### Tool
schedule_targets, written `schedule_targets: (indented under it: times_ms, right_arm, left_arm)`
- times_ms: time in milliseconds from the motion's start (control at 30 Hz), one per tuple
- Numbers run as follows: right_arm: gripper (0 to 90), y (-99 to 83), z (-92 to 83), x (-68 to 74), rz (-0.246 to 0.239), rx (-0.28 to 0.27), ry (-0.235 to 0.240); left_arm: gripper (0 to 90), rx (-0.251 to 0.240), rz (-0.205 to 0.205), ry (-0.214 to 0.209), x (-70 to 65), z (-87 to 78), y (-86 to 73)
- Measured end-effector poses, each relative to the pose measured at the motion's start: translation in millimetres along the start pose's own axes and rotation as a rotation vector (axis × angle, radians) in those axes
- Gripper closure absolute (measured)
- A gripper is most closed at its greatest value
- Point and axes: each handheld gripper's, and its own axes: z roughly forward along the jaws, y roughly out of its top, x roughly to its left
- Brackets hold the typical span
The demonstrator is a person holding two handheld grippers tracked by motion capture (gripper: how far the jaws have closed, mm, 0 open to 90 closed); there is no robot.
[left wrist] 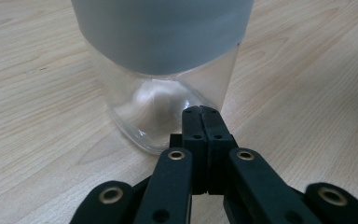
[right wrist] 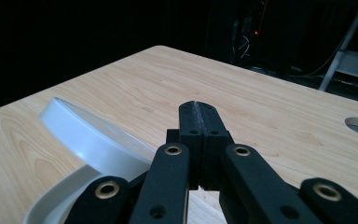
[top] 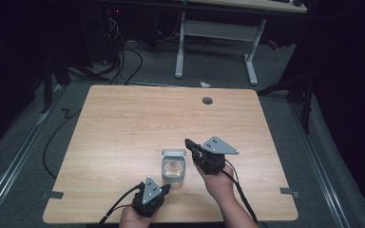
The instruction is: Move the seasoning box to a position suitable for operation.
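While both tongs sit pressed together and empty, part the left tongs (left wrist: pixel 200 112) before closing on the jar (top: pixel 173 168). Bring your right tongs (top: pixel 188 142) squarely over the lid (top: pixel 174 153), keeping the jar steady on the tabletop (top: pixel 123 123).

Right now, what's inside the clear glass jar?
The clear square glass jar with the pale grey lid looks empty: the light wooden table shows through its walls. The lid hides the very top part inside.

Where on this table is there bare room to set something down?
The wooden table is bare across its left half and far side, up to the round cable hole. It is crowded near the front edge, where the clear jar sits between the left gripper and right gripper.
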Motion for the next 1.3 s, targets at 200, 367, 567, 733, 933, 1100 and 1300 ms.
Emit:
schedule_targets:
  times_ms: [200,367,567,733,933,1100,1300]
  right_arm:
    - [90.0,-3.5,-3.7,7.6,-0.004,0.000,0.021]
    - [90.0,-16.7,-8.7,15.1,-0.009,0.018,0.034]
    - [89.9,-32.1,-12.7,20.7,-0.008,0.042,0.038]
    - [89.9,-27.2,-18.2,11.9,-0.001,0.025,0.014]
    - [89.9,-25.2,-22.7,-4.6,0.009,0.020,-0.029]
    - [89.9,-30.3,-24.5,-17.6,0.035,0.030,-0.061]
    - [89.9,-38.5,-26.6,-31.1,0.058,0.046,-0.096]
  left_arm:
    - [89.8,-0.001,-0.002,-0.002,-0.2,0.2,-0.1]
    - [89.8,-0.002,-0.004,-0.004,-1.2,0.7,-0.4]
    - [89.8,-0.001,0.002,-0.008,-1.9,0.8,-0.7]
    - [89.8,-0.002,-0.001,-0.010,-1.0,-3.1,0.4]
    - [88.3,0.001,0.006,0.023,11.6,-12.6,7.5]
    - [87.7,-0.012,0.007,0.069,28.5,-20.7,13.8]
    - [86.3,-0.046,0.004,0.131,50.8,-23.8,26.9]
